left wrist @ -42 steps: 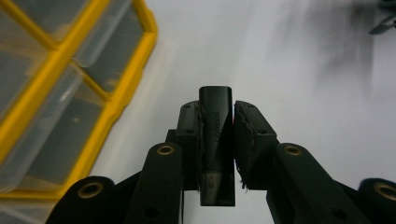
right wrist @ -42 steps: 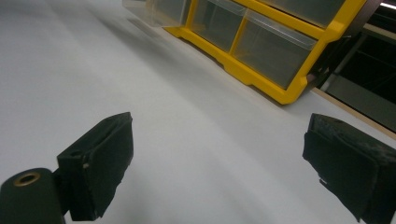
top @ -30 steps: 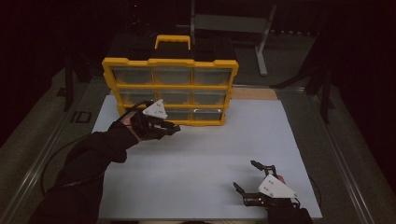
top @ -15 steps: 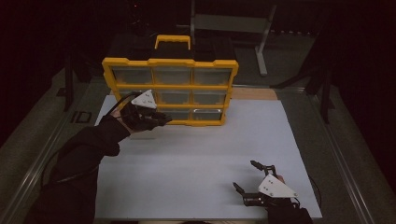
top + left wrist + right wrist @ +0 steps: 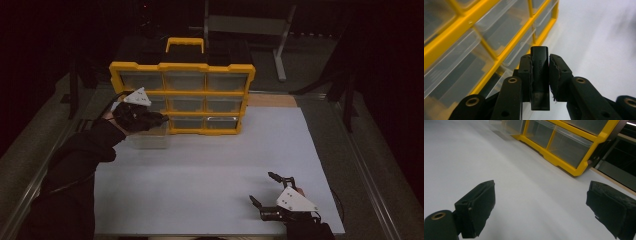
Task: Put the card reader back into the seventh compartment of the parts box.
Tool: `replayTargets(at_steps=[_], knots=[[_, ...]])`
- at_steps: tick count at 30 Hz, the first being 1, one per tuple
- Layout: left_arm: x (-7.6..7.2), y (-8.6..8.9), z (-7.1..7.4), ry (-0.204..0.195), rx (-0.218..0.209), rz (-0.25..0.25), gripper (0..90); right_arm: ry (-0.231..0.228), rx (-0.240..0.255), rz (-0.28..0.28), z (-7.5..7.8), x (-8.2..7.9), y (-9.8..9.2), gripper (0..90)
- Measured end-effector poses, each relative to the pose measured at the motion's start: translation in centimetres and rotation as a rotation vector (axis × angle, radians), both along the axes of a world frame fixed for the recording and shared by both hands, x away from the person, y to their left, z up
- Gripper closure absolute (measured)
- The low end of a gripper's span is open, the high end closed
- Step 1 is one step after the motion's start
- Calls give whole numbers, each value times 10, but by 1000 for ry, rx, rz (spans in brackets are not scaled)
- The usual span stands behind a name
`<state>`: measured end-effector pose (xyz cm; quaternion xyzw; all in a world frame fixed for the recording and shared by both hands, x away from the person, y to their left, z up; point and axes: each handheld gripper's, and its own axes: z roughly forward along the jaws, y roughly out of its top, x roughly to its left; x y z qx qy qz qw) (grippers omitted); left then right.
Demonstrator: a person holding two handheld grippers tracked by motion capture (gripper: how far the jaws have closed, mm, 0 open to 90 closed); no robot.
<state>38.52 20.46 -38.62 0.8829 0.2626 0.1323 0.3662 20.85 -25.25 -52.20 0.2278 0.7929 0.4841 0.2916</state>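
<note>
The left tongs (image 5: pixel 540 75) are clamped on a small black rectangular plastic block (image 5: pixel 539 75), held upright between the pads just in front of the yellow plastic organiser cabinet with clear drawers (image 5: pixel 182 92). In the high view, one clear plastic drawer (image 5: pixel 147 137) stands pulled out at the cabinet's lower left, under the left tongs (image 5: pixel 150 119). The right tongs (image 5: pixel 262 187) rest wide apart and empty on the white desk (image 5: pixel 200 170), well apart from the cabinet.

1. Looks like a lab or workshop bench set up for recording.
2. White table (image 5: pixel 210 165) under dim light, dark surroundings beyond its edges.
3. Yellow parts organizer (image 5: pixel 182 97) with clear drawers at the far edge.
4. Metal stand legs (image 5: pixel 280 45) behind the far edge.
</note>
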Motion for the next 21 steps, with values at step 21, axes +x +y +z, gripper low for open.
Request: replayTargets(at_steps=[21], knots=[[17,16,-26,39,-30,83,730,-4,0,-1,0,0,0,87]])
